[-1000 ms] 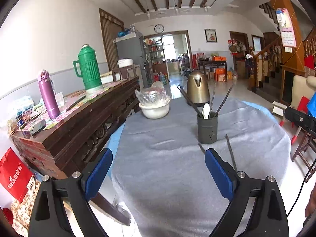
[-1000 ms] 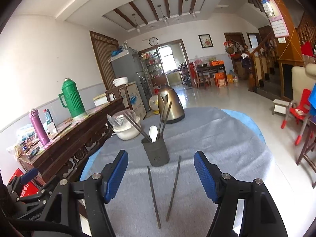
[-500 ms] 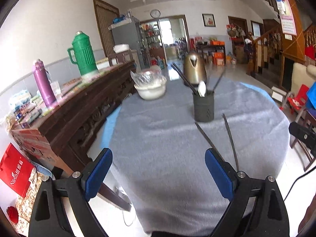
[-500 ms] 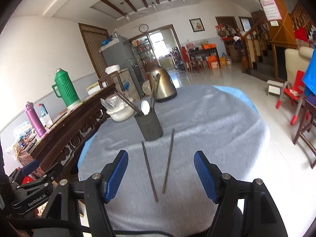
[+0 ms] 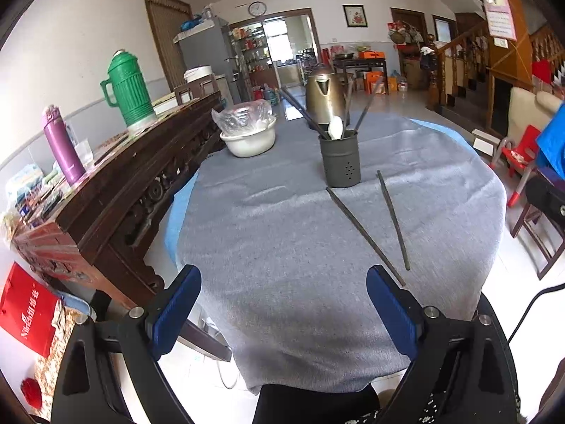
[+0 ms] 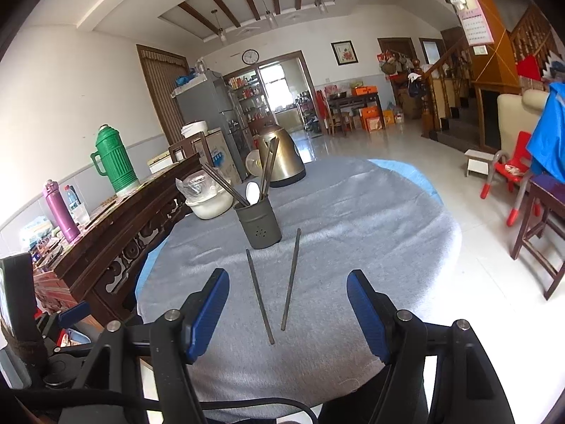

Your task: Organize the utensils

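Observation:
A dark grey utensil holder [image 5: 340,160] [image 6: 259,224] stands on the grey-clothed round table [image 5: 282,247] and holds several chopsticks and a white spoon [image 5: 335,128] [image 6: 252,192]. Two dark chopsticks lie loose on the cloth in front of it: the left one [image 5: 363,234] [image 6: 259,295] and the right one [image 5: 392,218] [image 6: 291,277]. My left gripper [image 5: 284,309] is open and empty above the table's near edge, left of the loose chopsticks. My right gripper [image 6: 286,314] is open and empty, with both chopsticks' near ends between its fingers' line of sight.
A white bowl with a plastic bag [image 5: 249,134] and a brass kettle [image 5: 325,93] stand behind the holder. A dark wooden sideboard [image 5: 116,190] with a green thermos [image 5: 129,93] and purple bottle [image 5: 63,145] runs along the left. Chairs [image 6: 536,219] stand at the right.
Both grippers have pulled back towards the table's near edge and tilted down. The holder and the two loose chopsticks now appear farther away. Nothing on the table has moved.

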The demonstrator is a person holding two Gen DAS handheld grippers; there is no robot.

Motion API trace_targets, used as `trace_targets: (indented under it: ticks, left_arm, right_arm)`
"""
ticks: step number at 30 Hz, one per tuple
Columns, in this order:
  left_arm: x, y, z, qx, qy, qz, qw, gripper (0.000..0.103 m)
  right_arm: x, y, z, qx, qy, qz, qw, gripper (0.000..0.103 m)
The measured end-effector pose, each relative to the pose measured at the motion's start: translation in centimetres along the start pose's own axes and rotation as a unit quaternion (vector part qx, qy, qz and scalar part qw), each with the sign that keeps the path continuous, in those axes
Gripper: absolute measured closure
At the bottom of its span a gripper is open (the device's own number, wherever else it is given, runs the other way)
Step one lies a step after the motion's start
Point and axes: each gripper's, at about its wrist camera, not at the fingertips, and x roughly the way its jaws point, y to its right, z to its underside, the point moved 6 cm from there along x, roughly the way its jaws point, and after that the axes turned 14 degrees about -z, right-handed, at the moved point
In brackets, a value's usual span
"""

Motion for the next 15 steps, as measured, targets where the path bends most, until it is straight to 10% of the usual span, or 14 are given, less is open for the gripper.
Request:
trace_targets:
  ticks: [15]
  left_arm:
    - [2.1,-0.9,1.2,-0.022,-0.027,-0.006,0.9994,0.008]
  right_arm:
    - [0.7,0.6,1.5,0.005,-0.015,0.02,1.0,0.031]
